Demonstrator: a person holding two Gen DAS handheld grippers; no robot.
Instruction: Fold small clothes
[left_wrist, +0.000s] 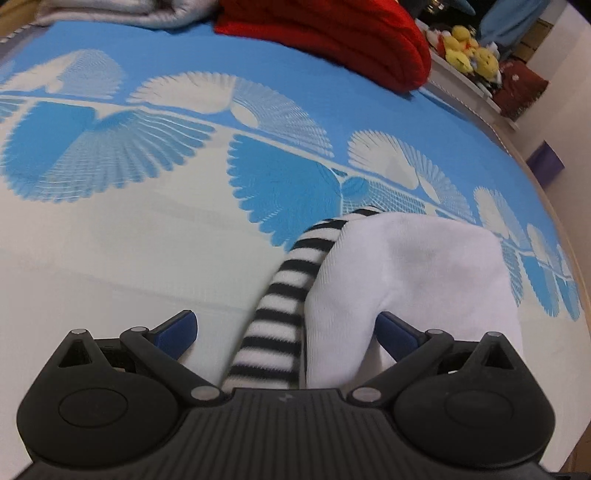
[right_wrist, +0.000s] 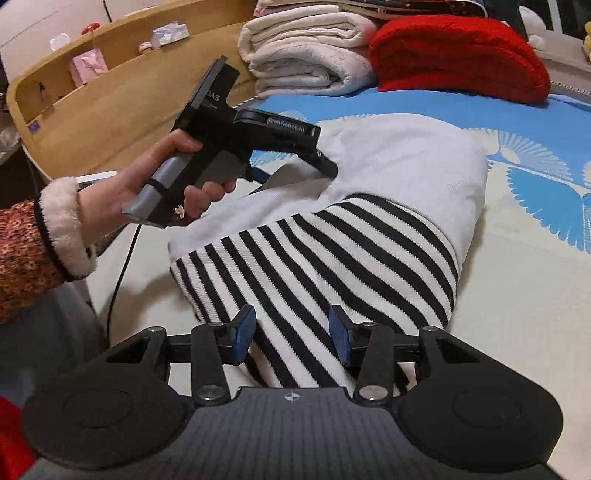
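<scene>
Two grippers, both with jaws spread: my left gripper (left_wrist: 284, 332) straddles the garment (right_wrist: 369, 221) on the bed (left_wrist: 110, 258), my right gripper (right_wrist: 291, 332) over ribbed black-white stripes; smooth white knit. Lettering unreadable.

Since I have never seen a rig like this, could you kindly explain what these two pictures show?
There is no robot here: a person holds a two-finger claw in each hand, each with a camera looking along its fingers. One picture looks out from the left claw, the other from the right claw, and that one also shows the person's hand gripping the left tool. On the blue-and-white bed cover lies a white garment with a black-striped part. Folded towels and a red knit sit behind. Both claws are open over the cloth, and neither pinches it.
</scene>
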